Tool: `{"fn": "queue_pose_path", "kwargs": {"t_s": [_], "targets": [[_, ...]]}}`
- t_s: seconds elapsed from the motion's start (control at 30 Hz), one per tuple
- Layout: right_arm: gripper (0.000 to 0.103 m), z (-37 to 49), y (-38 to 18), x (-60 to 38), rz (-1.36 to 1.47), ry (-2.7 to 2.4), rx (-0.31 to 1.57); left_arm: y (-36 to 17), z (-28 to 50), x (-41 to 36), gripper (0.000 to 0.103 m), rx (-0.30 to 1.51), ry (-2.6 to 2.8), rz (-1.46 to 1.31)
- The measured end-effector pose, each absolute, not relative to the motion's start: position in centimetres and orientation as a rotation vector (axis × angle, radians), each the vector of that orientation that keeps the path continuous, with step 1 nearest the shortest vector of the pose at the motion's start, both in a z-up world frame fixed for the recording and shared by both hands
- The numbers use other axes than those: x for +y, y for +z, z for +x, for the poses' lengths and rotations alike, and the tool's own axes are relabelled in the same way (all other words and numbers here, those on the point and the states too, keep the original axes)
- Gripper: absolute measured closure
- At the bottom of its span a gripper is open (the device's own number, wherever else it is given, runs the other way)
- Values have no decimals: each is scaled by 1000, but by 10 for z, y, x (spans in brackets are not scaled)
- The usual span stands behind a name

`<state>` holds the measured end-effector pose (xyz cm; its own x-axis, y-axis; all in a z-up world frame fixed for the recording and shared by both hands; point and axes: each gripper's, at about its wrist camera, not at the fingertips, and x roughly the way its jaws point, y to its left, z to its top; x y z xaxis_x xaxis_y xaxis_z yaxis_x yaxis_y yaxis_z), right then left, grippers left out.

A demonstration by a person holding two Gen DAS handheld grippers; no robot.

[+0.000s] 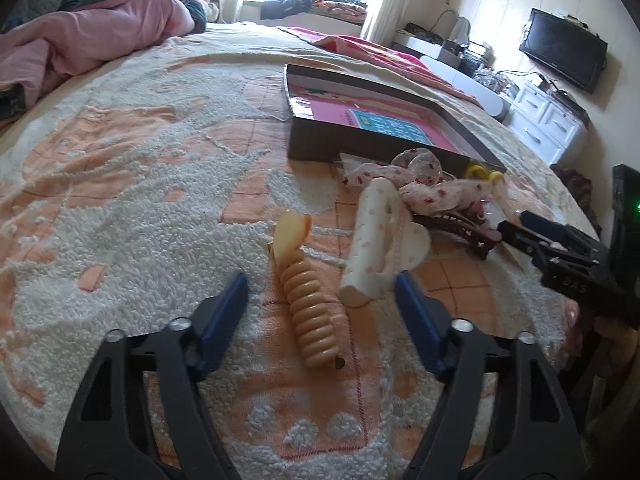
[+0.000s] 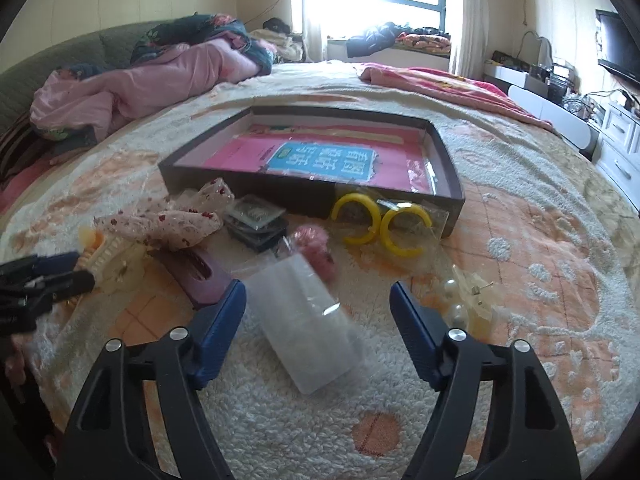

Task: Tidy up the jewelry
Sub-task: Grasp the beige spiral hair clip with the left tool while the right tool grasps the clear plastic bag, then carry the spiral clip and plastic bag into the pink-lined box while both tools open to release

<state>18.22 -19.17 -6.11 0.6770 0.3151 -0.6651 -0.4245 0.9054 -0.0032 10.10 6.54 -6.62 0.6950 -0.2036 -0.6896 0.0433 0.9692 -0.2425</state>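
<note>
Beige ribbed clip [image 1: 310, 312]: lay lower centre of left view, between left gripper [image 1: 320, 304] pads, jaws apart, not touching it.
Clear plastic packet [image 2: 308, 324]: lower centre of right view, between right gripper [image 2: 318, 304] pads; no grip seen, jaws apart.
Box [image 2: 448, 184]: mid-frame, dark walls, pink sheet inside, no jewelry in it.
Progress: approx. nil; yellow hoops [image 2: 380, 224], floral scrunchie [image 2: 176, 220], pearls [image 2: 456, 312] all loose on bedspread [image 2: 540, 240].
Left to do: judged everything.
</note>
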Motion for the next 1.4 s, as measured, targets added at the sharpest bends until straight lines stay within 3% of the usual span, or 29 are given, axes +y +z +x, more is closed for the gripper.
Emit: {"fn": "queue_pose_path", "kwargs": {"t_s": [0.17, 0.37, 0.43, 0.47, 0.57, 0.63, 0.73, 1.4], "targets": [[45, 178, -69, -181, -221, 444, 736, -65, 101, 60, 69, 797, -181, -204], [53, 174, -70, -182, -231, 445, 728, -67, 97, 58, 75, 832, -187, -190], [58, 173, -69, -185, -223, 440, 726, -69, 95, 60, 89, 856, -163, -173], [60, 173, -68, -187, -216, 438, 724, -70, 94, 63, 90, 863, -162, -179], [64, 170, -66, -193, -197, 433, 720, -72, 93, 72, 91, 877, -164, -215], [78, 168, -63, -197, -189, 421, 708, -70, 92, 75, 92, 872, -153, -210], [82, 165, -58, -202, -166, 434, 706, -66, 91, 81, 92, 860, -134, -214], [85, 153, -26, -225, -68, 403, 654, -6, 123, 93, 92, 675, -86, -146]]}}
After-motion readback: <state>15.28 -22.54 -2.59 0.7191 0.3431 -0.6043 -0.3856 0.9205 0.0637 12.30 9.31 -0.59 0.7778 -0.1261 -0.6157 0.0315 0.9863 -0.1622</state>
